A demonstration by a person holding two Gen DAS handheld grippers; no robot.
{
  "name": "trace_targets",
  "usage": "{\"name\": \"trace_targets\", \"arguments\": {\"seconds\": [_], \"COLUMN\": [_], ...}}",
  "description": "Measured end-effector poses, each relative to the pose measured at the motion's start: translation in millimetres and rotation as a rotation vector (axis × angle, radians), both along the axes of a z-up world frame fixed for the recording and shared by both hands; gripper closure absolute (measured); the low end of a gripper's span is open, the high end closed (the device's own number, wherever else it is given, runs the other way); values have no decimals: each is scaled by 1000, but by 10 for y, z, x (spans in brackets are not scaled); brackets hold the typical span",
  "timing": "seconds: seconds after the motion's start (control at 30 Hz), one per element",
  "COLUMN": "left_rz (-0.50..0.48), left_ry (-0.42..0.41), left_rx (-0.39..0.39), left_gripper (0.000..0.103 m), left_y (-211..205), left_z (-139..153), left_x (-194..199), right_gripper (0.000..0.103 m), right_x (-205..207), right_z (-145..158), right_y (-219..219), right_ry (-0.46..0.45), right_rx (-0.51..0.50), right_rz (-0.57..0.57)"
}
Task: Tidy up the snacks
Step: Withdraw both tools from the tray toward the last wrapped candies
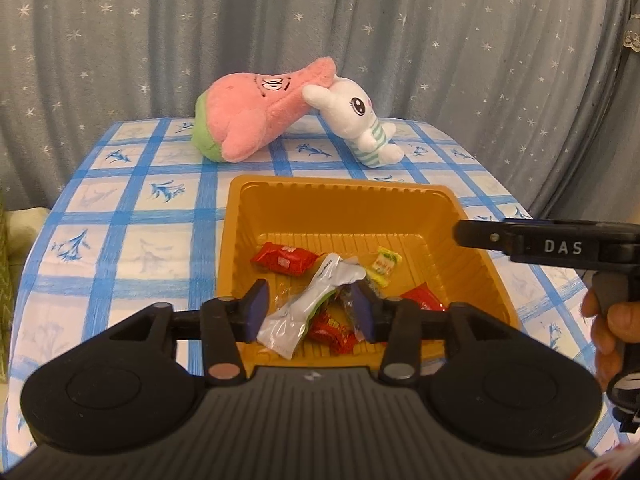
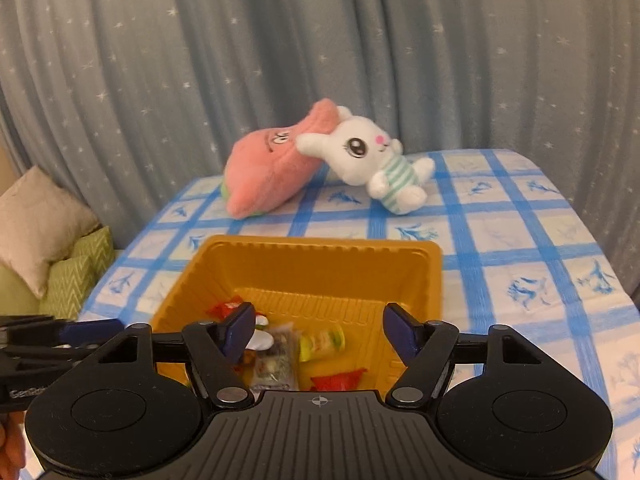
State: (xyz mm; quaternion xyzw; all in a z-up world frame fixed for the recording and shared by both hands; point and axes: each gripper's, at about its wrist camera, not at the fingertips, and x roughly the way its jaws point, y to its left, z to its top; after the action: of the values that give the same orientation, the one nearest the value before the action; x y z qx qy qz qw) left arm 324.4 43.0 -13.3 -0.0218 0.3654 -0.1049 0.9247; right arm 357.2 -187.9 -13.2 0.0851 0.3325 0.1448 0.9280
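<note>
Both grippers hover over the orange tray [image 1: 472,236] of wrapped snacks — left gripper [image 1: 310,312] and right gripper [image 2: 320,330] both spread apart, gripping nothing.

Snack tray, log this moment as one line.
left gripper: open over silver packet | right gripper: open, empty | orange tray: holds snacks

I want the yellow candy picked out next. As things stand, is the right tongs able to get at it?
Probably yes. The right tongs hang open above the orange tray, and the yellow candy lies uncovered just below and ahead, with nothing between them.
</note>
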Motion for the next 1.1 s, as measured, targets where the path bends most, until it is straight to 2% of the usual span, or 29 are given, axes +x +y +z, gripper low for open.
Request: {"name": "trace_targets", "arguments": {"seconds": [0.13, 0.27, 0.5, 0.93, 1.1], "left_rz": [13, 31, 65, 90, 88], "left_ry": [4, 15, 29, 26, 34], "left_rx": [-1, -26, -36, -44, -44], "left_gripper": [56, 46, 41, 30, 28], "left_y": [-4, -11, -61, -123, -152], "left_z": [6, 26, 113, 271, 269], "left_x": [-182, -393, -765, -1387, -1594], "right_gripper": [33, 33, 33, 32, 27], "right_x": [-185, -447, -970, -1750, -1960], "right_z": [-23, -63, -23, 161, 174], "right_y": [-125, -248, -269, -277, -323], "right_ry": [14, 42, 53, 48, 57], "right_rx": [2, 19, -21, -28, -29], "right_rz": [-44, -81, -104, -117, -123]}}
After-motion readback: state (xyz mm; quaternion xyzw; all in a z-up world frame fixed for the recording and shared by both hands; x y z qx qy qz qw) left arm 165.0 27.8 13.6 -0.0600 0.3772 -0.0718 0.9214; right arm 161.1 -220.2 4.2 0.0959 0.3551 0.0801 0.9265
